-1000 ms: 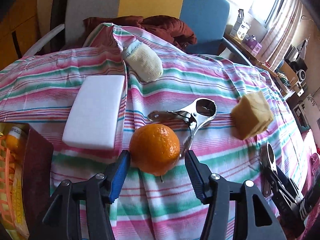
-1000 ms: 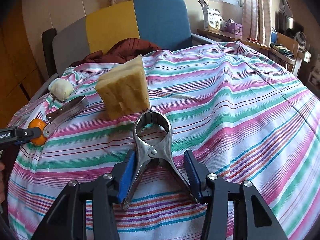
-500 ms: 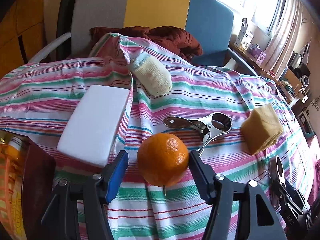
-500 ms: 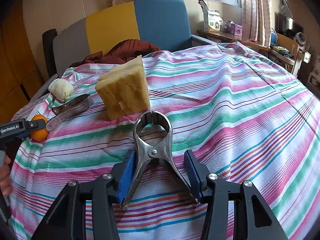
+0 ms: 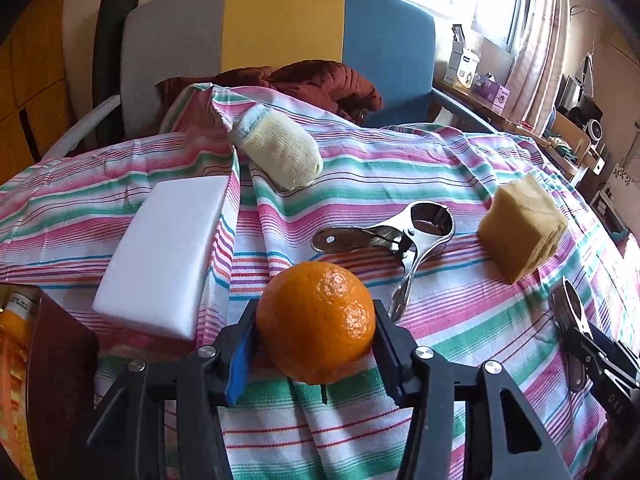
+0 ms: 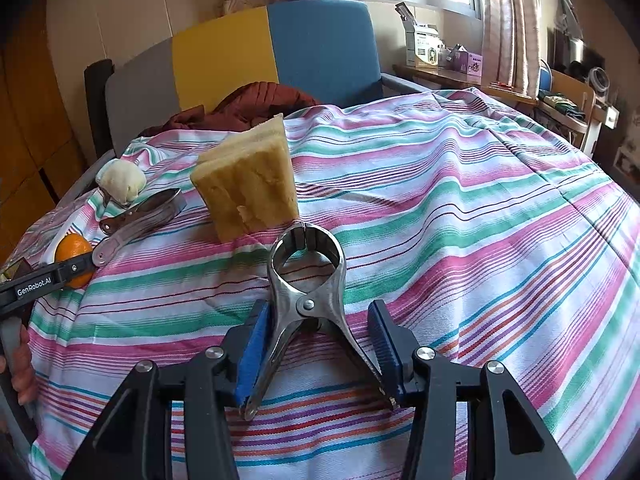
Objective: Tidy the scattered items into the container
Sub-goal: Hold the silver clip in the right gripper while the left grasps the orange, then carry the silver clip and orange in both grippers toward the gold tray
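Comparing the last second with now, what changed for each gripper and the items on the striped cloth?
The left gripper is closing its jaws onto the orange mandarin, now touching both sides. The right gripper stayed clamped on the steel spring clamp. The yellow sponge is unmoved.

Left gripper [image 6: 66,270] side arm: "GenRobot.AI" is printed in white on the black arm, read in the right wrist view.
Right gripper [image 5: 600,354] body: the letters "DAS" are seen in pale print near the right edge of the left wrist view; more cannot be made out.
Bottle label in the container [image 5: 60,380]: small print is present but too blurred to be read.
Boxes [image 6: 424,50] on the far shelf: printing is visible but not legible.
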The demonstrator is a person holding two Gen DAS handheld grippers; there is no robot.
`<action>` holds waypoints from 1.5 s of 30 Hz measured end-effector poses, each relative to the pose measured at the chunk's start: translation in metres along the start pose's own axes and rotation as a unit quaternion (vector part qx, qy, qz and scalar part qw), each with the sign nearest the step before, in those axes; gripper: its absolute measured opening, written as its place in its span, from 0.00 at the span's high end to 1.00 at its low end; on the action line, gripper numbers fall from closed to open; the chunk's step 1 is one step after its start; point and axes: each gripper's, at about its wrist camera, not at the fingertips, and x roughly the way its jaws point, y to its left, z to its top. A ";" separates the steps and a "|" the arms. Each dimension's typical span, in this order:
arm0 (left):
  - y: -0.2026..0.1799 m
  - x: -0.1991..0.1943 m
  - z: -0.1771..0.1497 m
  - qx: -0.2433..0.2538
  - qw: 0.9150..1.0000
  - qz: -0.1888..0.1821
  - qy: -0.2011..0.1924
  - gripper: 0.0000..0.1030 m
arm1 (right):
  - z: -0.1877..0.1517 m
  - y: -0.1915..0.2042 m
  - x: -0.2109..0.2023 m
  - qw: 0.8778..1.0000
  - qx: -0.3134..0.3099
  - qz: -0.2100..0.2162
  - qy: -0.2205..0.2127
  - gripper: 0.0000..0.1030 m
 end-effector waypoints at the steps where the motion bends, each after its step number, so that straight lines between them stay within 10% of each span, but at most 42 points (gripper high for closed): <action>1: -0.001 -0.002 -0.003 0.001 1.000 0.003 -0.001 0.49 | 0.000 0.000 0.000 1.000 0.000 -0.002 -0.001 0.51; 45: 0.008 -0.077 -0.092 -0.025 0.998 -0.054 -0.015 0.49 | -0.041 0.032 -0.056 0.999 0.027 0.022 -0.036 0.64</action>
